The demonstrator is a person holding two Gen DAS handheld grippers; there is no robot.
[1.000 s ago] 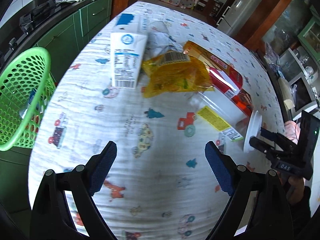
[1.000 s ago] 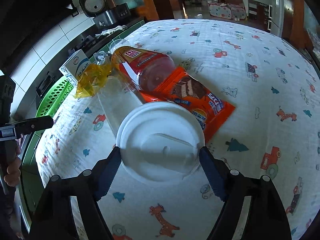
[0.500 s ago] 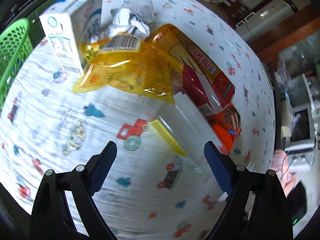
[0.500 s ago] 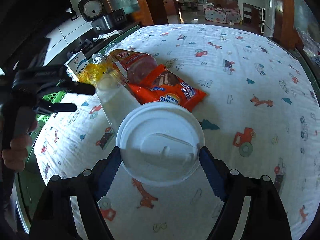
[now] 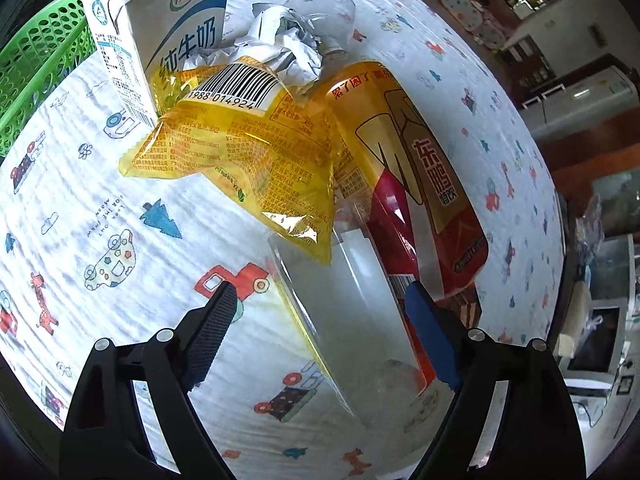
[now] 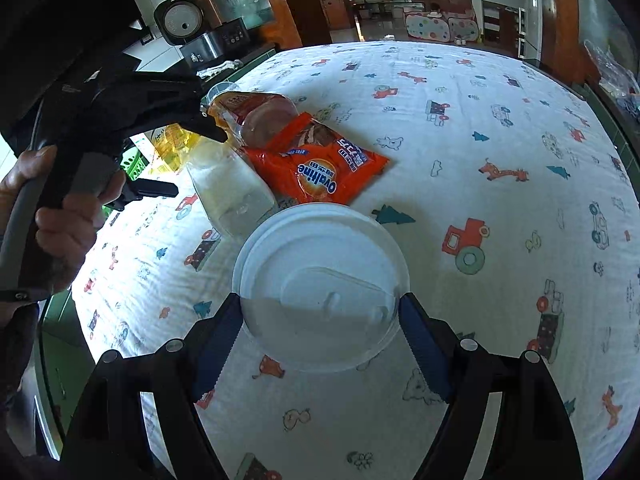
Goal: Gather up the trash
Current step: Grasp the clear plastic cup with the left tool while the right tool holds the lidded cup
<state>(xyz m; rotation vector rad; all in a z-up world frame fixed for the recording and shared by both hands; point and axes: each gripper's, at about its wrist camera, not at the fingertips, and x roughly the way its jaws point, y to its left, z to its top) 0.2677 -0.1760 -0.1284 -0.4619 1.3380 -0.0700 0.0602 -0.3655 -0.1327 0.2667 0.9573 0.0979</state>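
The yellow wrapper [image 5: 248, 152] hides the clear cup's [image 5: 360, 320] far end.

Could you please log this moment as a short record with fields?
left tongs: open, straddling the clear cup
right tongs: shut on white lid
cup: lying on its side, under the yellow wrapper
other trash: milk carton, orange Ovaltine packet
bin: green basket, at the table edge

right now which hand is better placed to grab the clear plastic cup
Left. The left gripper is open with the clear plastic cup lying between its fingers; the right gripper already holds the white lid.
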